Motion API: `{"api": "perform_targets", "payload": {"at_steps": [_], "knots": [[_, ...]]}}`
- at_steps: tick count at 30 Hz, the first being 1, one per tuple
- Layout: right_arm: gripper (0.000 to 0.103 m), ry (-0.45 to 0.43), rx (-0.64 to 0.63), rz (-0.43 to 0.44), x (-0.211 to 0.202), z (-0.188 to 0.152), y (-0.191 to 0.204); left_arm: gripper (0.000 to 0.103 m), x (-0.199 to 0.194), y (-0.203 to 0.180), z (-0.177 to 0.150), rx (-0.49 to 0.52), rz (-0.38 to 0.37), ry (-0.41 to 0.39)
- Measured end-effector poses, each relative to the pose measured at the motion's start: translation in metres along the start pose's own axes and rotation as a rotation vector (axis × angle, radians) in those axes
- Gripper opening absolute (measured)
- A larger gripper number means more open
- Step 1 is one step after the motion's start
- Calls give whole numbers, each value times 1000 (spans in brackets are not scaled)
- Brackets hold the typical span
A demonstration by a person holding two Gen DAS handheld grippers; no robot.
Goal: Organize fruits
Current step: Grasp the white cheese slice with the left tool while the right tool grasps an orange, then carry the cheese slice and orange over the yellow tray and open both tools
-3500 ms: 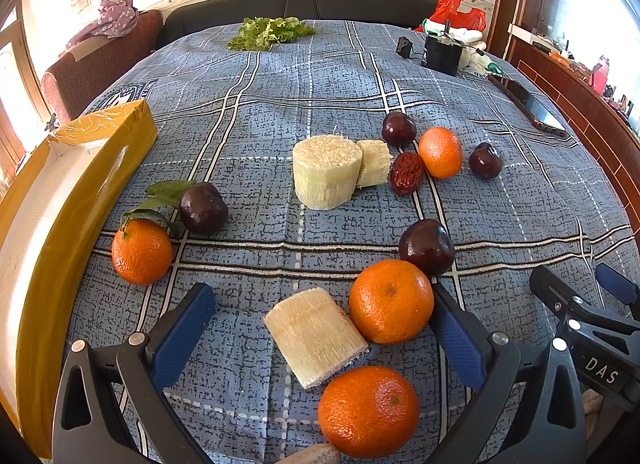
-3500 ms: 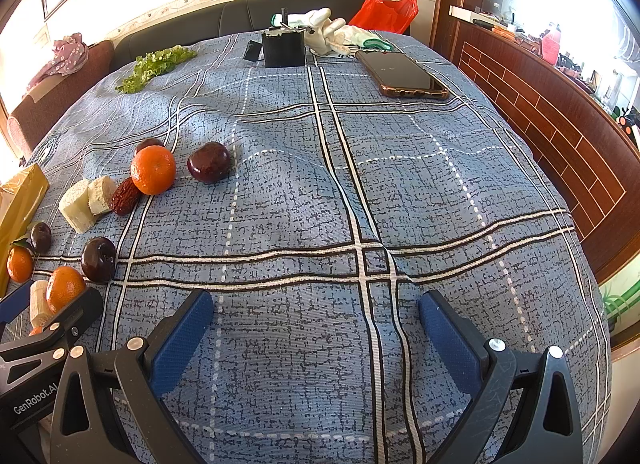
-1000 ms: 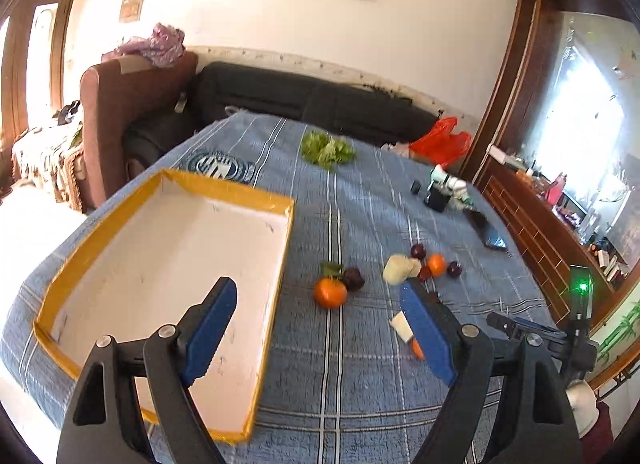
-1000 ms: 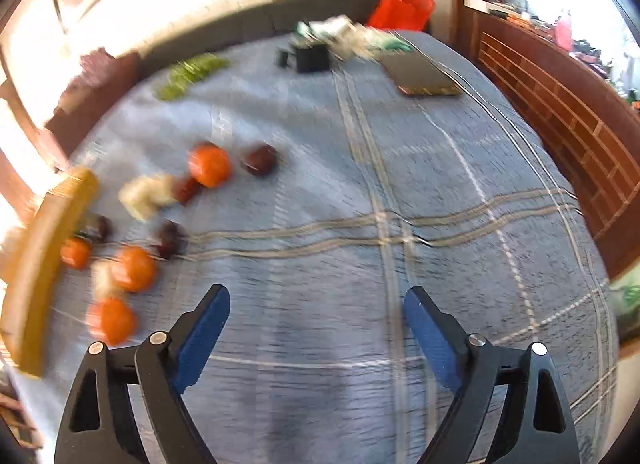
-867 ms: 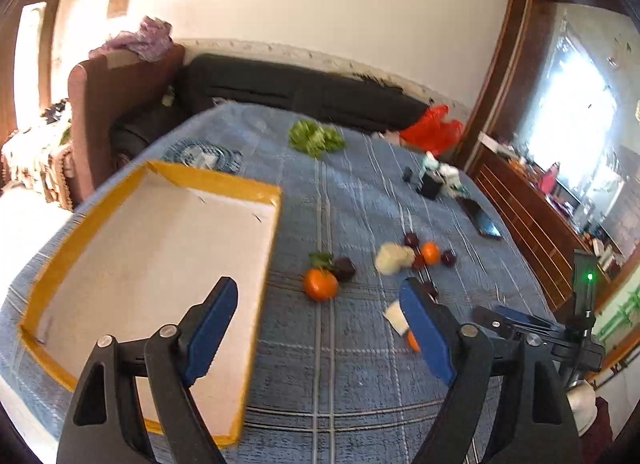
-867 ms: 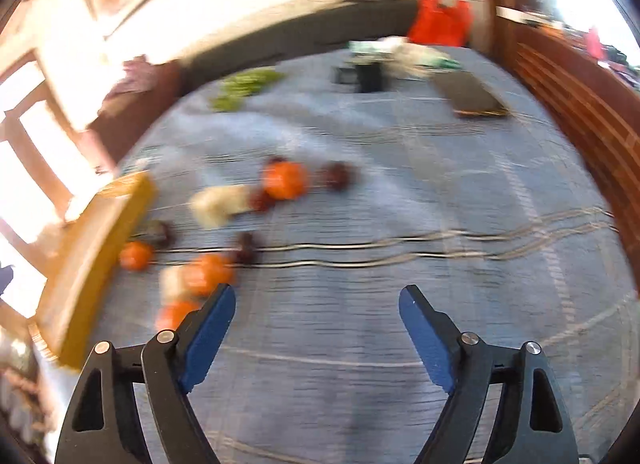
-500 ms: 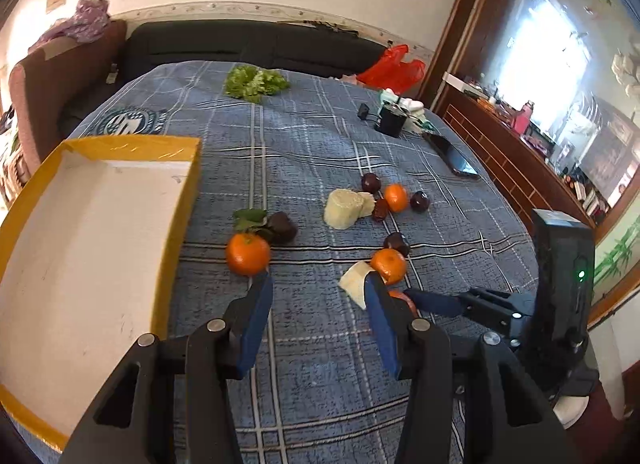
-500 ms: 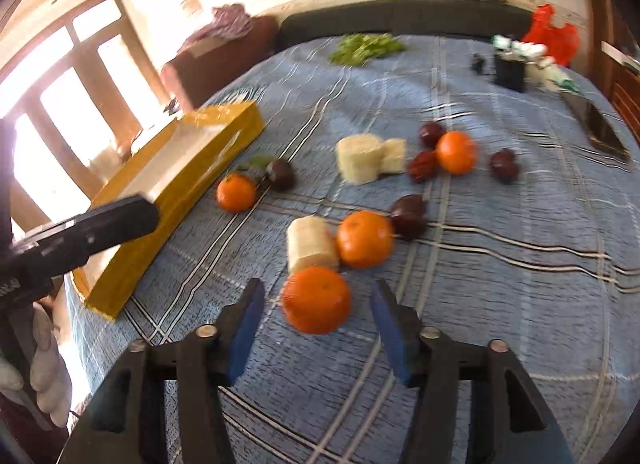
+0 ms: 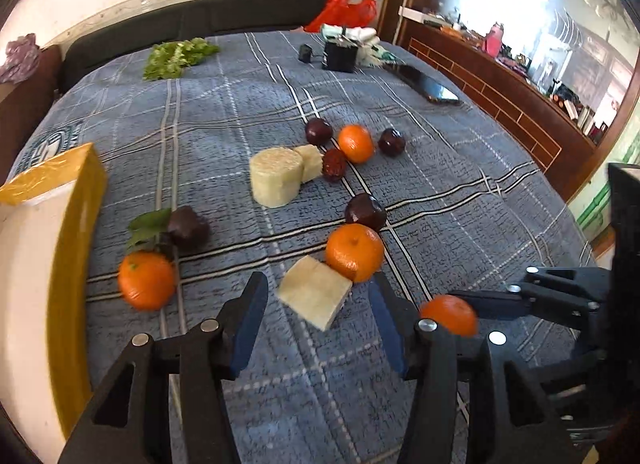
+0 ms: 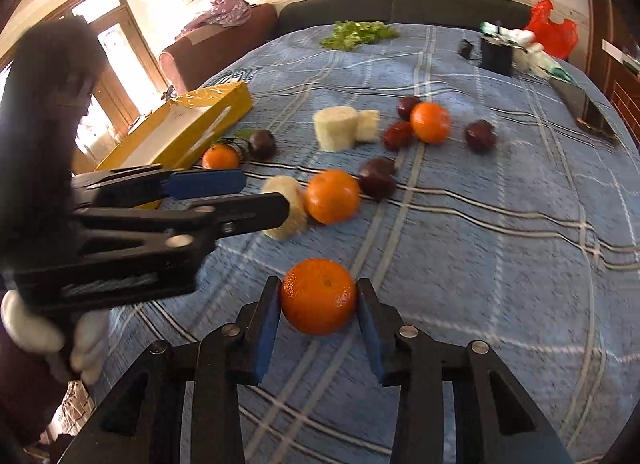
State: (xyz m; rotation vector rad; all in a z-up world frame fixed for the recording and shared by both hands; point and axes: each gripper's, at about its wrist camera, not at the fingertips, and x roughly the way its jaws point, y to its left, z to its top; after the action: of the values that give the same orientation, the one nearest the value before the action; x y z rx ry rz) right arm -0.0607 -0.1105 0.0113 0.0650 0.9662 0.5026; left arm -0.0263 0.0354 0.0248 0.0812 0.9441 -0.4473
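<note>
- Yellow tray [image 9: 76, 200]: at the cloth's left edge, well left of the nearest tangerine.
- Left gripper [image 9: 316, 316]: parted, empty, pale sugarcane chunk [image 9: 314, 291] between its fingers.
- Right gripper [image 10: 318, 318]: pads pressed against nearest tangerine [image 10: 319, 296], right of the chunk.

No text, label, brand or number is legible; the round emblem [image 9: 60, 136] printed on the blue plaid tablecloth [image 9: 440, 192] is too blurred.

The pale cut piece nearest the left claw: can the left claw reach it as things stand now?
Probably yes. The left claw is open, the cut piece lies right before its gap, nothing between; only an orange touches its far side.
</note>
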Motion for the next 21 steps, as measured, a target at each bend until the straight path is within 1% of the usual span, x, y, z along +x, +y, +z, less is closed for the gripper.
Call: {"api": "perform_targets", "payload": {"at_steps": [4,5,6,7,10,12,14,18,19,21], "knots": [[41,-5,14,0,-3,-1,-7,52,15,-2,1,7,5,35],[41,-6,17,2,-3,-2,-8,50,18,-3,0,15,20,42],[41,-7,18,2,-3,-2,-8,45,17,-4,-1,21,34,32],[41,-9,20,1,-3,-2,-7,39,16,-5,-2,21,47,33],[41,-15,21,-4,-7,-4,-5,39,12,-3,-4,1,58,20],[41,-22,20,-8,-10,-3,-1,39,2,-2,-6,-21,69,-4],[41,-32,14,-15,-17,-3,5,39,-13,2,-7,-53,62,-41],[41,-58,-12,-10,-29,2,24,39,-64,21,-17,-156,40,-135],[41,-64,-21,-5,-31,4,30,39,-81,29,-22,-187,42,-160],[41,-79,-44,15,-35,12,47,39,-108,44,-31,-238,70,-199]]}}
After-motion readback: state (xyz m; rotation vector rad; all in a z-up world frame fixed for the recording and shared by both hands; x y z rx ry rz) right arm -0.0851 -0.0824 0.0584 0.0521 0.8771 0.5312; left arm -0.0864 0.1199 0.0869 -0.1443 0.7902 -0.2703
